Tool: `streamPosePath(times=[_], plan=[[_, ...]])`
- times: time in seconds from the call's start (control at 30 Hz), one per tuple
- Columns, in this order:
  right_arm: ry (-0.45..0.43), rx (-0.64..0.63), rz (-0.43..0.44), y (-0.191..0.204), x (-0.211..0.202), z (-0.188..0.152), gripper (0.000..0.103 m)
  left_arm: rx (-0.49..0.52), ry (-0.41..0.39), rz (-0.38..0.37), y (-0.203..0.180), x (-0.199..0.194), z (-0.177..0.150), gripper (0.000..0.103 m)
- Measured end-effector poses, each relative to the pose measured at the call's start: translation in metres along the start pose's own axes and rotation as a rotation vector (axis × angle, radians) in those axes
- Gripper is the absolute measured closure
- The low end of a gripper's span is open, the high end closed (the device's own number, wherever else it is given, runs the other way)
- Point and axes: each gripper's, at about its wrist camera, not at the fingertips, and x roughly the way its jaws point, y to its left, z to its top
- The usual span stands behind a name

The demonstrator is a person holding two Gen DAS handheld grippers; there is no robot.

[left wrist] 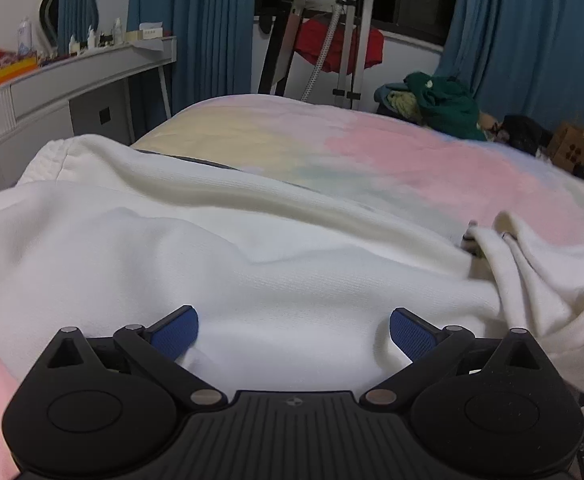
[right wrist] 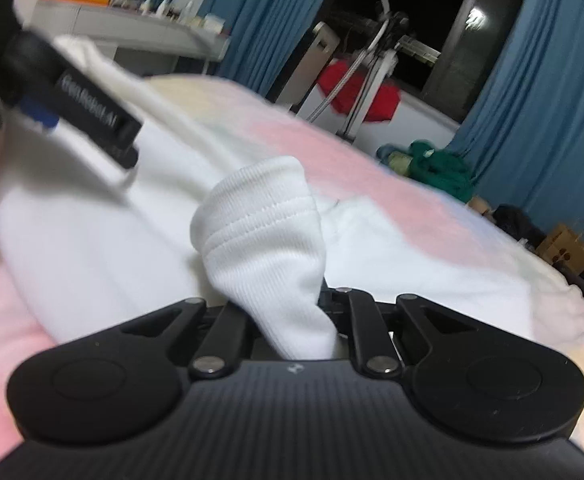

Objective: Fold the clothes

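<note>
A white sweatshirt (left wrist: pixel 211 248) lies spread over the pastel bedspread (left wrist: pixel 392 148). My left gripper (left wrist: pixel 294 334) hovers low over its body with the blue pads (left wrist: pixel 175 332) wide apart, open and holding nothing. In the right wrist view my right gripper (right wrist: pixel 296 320) is shut on the ribbed white cuff (right wrist: pixel 259 220) of a sleeve, which stands up from between the fingers and hides their tips. The left gripper (right wrist: pixel 83 116) shows at the upper left of that view, over the sweatshirt (right wrist: pixel 91 240). In the left wrist view, the draped sleeve (left wrist: pixel 524 264) covers the right gripper's tip.
A grey desk (left wrist: pixel 71 76) crowded with bottles stands to the left of the bed. Blue curtains (left wrist: pixel 524 40) hang behind. A red cloth (left wrist: pixel 332 46) is draped on a stand past the bed's far end. A green clothes pile (left wrist: pixel 444 104) and a cardboard box (left wrist: pixel 574 148) sit far right.
</note>
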Motion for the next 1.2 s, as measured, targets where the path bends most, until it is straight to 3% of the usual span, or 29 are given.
streamPosePath(times=[0.07, 0.23, 0.33, 0.43, 0.6, 0.7, 0.83, 0.9, 1.03, 1.13, 1.2], plan=[[-0.036, -0.002, 0.003, 0.003, -0.008, 0.007, 0.089, -0.049, -0.008, -0.030, 0.007, -0.003, 0.003, 0.000], [0.056, -0.023, 0.061, 0.018, 0.004, -0.005, 0.088, -0.134, -0.020, -0.078, 0.019, -0.007, 0.006, 0.000], [0.049, -0.073, 0.044, 0.022, 0.003, 0.006, 0.088, -0.150, -0.031, -0.091, 0.023, -0.011, 0.005, 0.000], [0.070, -0.012, 0.070, 0.014, -0.003, 0.018, 0.085, -0.156, -0.040, -0.100, 0.025, -0.015, 0.005, 0.000], [0.161, 0.003, 0.213, 0.018, -0.025, 0.015, 0.053, -0.160, -0.050, -0.100, 0.024, -0.019, 0.004, 0.000], [0.124, -0.013, 0.312, 0.018, -0.049, 0.022, 0.044, -0.151, -0.063, -0.091, 0.022, -0.022, 0.003, 0.000], [0.023, 0.039, 0.440, 0.013, -0.075, 0.030, 0.046, -0.153, -0.074, -0.090, 0.020, -0.027, 0.002, 0.000], [0.047, 0.076, 0.491, 0.014, -0.070, 0.028, 0.046, -0.150, -0.074, -0.088, 0.019, -0.026, 0.001, 0.000], [0.247, 0.138, 0.555, 0.018, -0.033, 0.016, 0.044, -0.129, -0.067, -0.071, 0.016, -0.024, 0.000, 0.000], [0.259, 0.184, 0.588, 0.012, -0.030, 0.017, 0.044, -0.117, -0.068, -0.069, 0.014, -0.025, -0.001, 0.000], [0.220, 0.248, 0.604, -0.002, -0.037, 0.023, 0.044, -0.116, -0.068, -0.070, 0.013, -0.026, -0.002, 0.000]])
